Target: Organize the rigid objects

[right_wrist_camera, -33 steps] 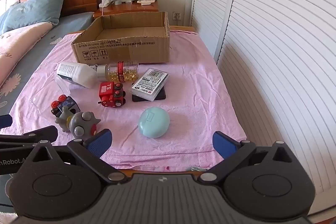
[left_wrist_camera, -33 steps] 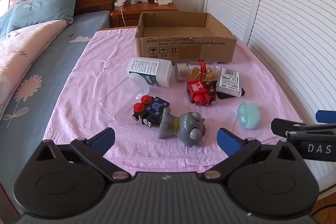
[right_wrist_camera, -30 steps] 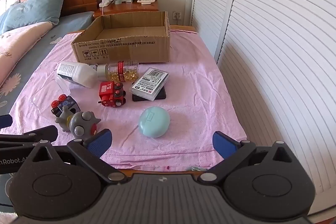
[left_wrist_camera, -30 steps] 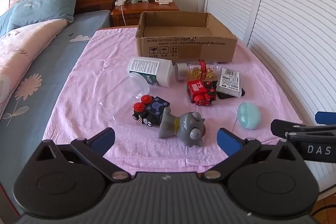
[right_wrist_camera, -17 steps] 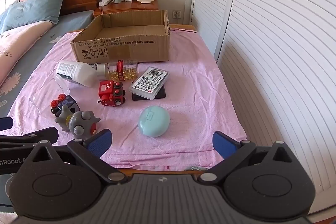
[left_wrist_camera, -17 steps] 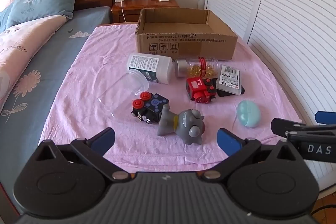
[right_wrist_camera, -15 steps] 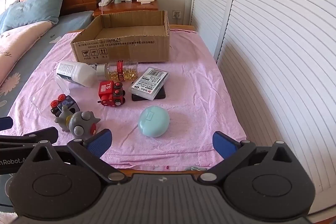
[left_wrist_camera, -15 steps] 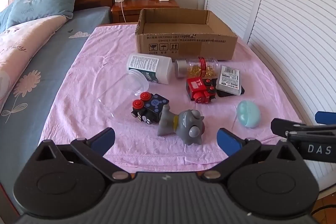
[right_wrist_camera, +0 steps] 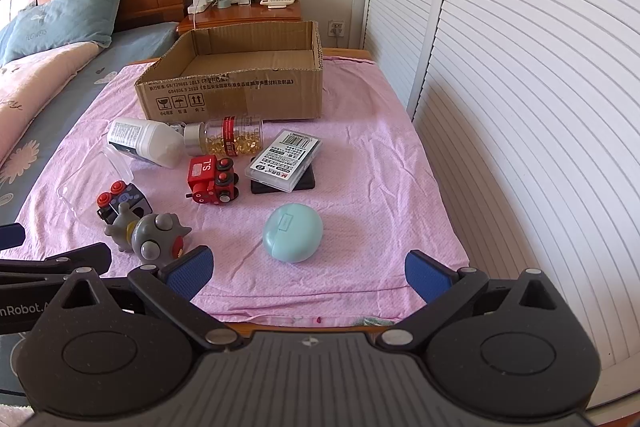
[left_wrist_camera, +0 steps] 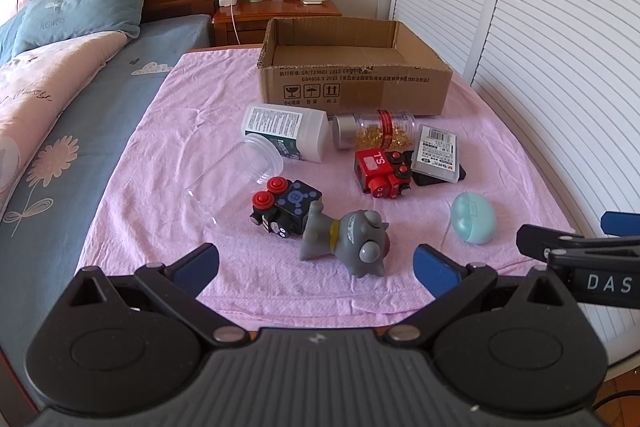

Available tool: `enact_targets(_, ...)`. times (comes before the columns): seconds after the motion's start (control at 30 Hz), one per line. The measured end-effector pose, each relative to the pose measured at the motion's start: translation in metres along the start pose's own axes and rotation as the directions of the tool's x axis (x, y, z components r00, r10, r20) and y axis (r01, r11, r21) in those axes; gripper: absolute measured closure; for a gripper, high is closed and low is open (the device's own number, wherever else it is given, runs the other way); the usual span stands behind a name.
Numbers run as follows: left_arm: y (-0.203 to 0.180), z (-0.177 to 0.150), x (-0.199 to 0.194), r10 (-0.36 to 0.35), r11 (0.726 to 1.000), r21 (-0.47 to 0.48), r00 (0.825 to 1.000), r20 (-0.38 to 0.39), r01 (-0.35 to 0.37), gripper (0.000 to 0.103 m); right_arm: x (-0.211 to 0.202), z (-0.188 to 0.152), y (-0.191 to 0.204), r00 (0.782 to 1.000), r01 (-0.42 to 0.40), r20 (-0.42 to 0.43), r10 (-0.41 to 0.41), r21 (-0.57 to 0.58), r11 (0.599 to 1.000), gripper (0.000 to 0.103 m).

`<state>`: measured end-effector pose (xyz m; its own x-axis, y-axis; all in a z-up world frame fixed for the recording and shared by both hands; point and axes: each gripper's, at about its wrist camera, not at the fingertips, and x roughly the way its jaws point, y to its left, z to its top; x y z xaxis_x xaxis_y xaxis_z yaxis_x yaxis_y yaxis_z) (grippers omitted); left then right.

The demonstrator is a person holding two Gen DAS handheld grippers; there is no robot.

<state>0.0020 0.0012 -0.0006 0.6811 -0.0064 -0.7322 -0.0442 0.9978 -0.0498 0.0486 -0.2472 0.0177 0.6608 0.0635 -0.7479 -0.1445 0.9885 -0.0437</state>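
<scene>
Start of sorting: I hold both claws, left and right, spread, empty. Box bare (apparently). Next: grip monster.

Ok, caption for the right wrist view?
Open right tool faces teal case, toys and bottles before an empty cardboard box.

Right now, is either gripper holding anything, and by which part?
Nothing is held. The left gripper and the right gripper are both open and empty, short of the toys on the pink cloth.
</scene>
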Motion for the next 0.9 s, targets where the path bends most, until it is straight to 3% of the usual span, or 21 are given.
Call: enact_targets(0.9,-0.0007,0.0007,-0.0011,0.004,1.0,0.001,1.0,0.008,-0.004,0.001,-0.0016,0.0003,-0.0005,1.0,0.001,0.003,-0.001,0.0,1.0,0.0)
